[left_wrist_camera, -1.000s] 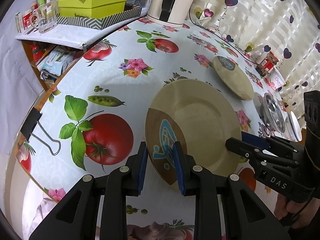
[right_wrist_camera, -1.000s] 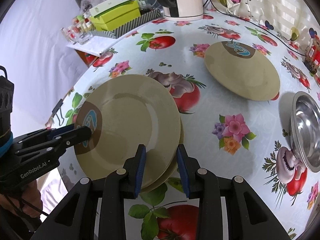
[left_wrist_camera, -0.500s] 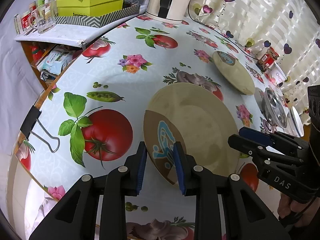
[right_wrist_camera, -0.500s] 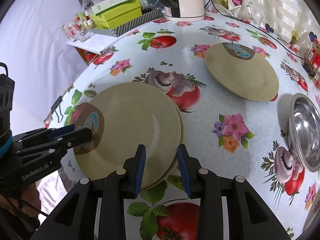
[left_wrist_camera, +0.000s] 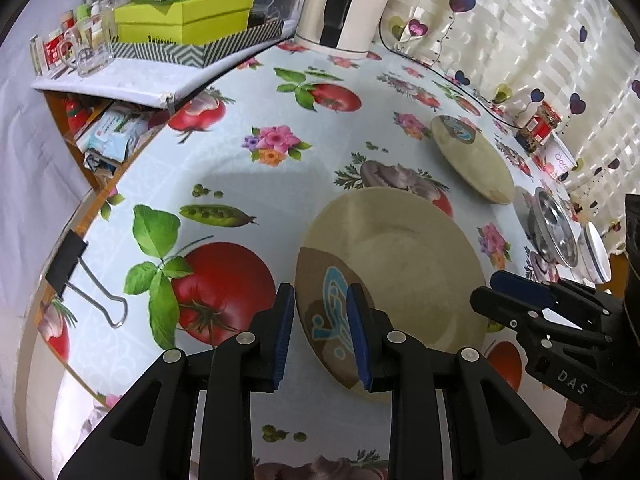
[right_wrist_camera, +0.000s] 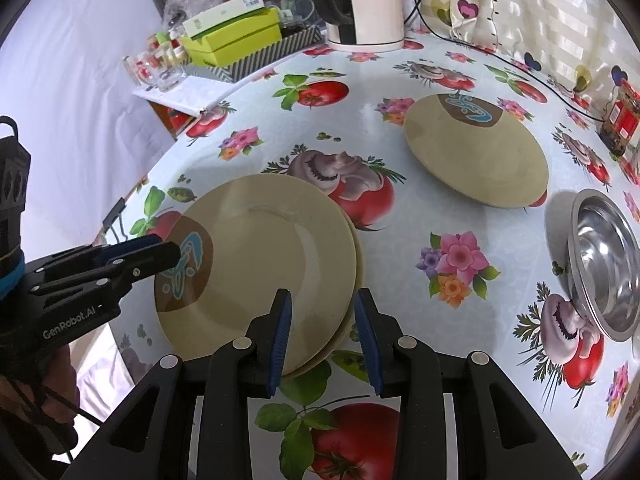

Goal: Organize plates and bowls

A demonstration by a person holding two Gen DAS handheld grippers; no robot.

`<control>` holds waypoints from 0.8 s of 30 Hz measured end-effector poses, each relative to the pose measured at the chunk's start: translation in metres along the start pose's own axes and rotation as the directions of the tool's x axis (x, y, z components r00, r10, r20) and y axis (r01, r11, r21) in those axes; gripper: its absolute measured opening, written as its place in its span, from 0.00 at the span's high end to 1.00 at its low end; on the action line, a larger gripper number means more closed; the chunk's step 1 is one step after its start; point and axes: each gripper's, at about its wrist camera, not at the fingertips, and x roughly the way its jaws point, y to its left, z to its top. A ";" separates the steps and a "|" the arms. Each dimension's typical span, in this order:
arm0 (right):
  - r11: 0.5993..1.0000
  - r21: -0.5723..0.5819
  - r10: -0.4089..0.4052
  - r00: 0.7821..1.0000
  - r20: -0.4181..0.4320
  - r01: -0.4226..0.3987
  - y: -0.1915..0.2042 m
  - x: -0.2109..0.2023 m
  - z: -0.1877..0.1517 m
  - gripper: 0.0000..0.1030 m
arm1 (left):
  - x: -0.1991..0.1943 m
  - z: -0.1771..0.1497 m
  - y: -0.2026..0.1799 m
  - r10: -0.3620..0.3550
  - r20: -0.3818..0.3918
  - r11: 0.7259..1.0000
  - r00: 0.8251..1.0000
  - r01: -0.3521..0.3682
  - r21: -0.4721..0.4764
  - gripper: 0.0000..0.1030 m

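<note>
A beige plate with a brown and blue patch (left_wrist_camera: pixel 396 276) (right_wrist_camera: pixel 260 264) lies on top of a second beige plate (right_wrist_camera: pixel 357 260) on the tablecloth. My left gripper (left_wrist_camera: pixel 320 332) is open, its jaws either side of the top plate's near rim at the patch. My right gripper (right_wrist_camera: pixel 322 332) is open, its jaws astride the opposite rim of the stack. A third beige plate (left_wrist_camera: pixel 472 160) (right_wrist_camera: pixel 476 152) lies alone farther back. A steel bowl (left_wrist_camera: pixel 554 228) (right_wrist_camera: pixel 608 260) sits at the right.
A white kettle (right_wrist_camera: pixel 364 4) stands at the back. A tray with green boxes (left_wrist_camera: pixel 188 24) and glass jars (left_wrist_camera: pixel 80 48) sits on a side shelf. A binder clip (left_wrist_camera: pixel 76 276) grips the table edge. A white bowl (left_wrist_camera: pixel 598 252) lies beyond the steel bowl.
The stacked plates now lie lower and flatter on the table. Both grippers have opened a little and stay at the plate rims.
</note>
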 end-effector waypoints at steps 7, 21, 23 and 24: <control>1.000 -0.002 -0.001 1.000 0.000 0.001 -0.001 0.001 -0.003 0.72 | 0.000 -0.004 -0.004 0.001 -0.003 1.000 1.000 -0.001 0.011 0.73; 1.000 0.025 -0.004 0.999 0.038 0.003 -0.007 -0.007 -0.003 0.74 | -0.010 0.000 -0.009 0.011 0.027 1.000 1.000 -0.011 0.028 0.73; 0.999 0.033 0.000 0.998 0.060 -0.002 -0.010 -0.012 -0.003 0.74 | -0.014 0.002 -0.012 0.012 0.037 0.999 0.999 -0.014 0.036 0.73; 0.999 0.033 -0.001 0.998 0.069 -0.002 -0.011 -0.014 -0.003 0.74 | -0.015 0.002 -0.014 0.012 0.043 0.999 0.999 -0.014 0.038 0.73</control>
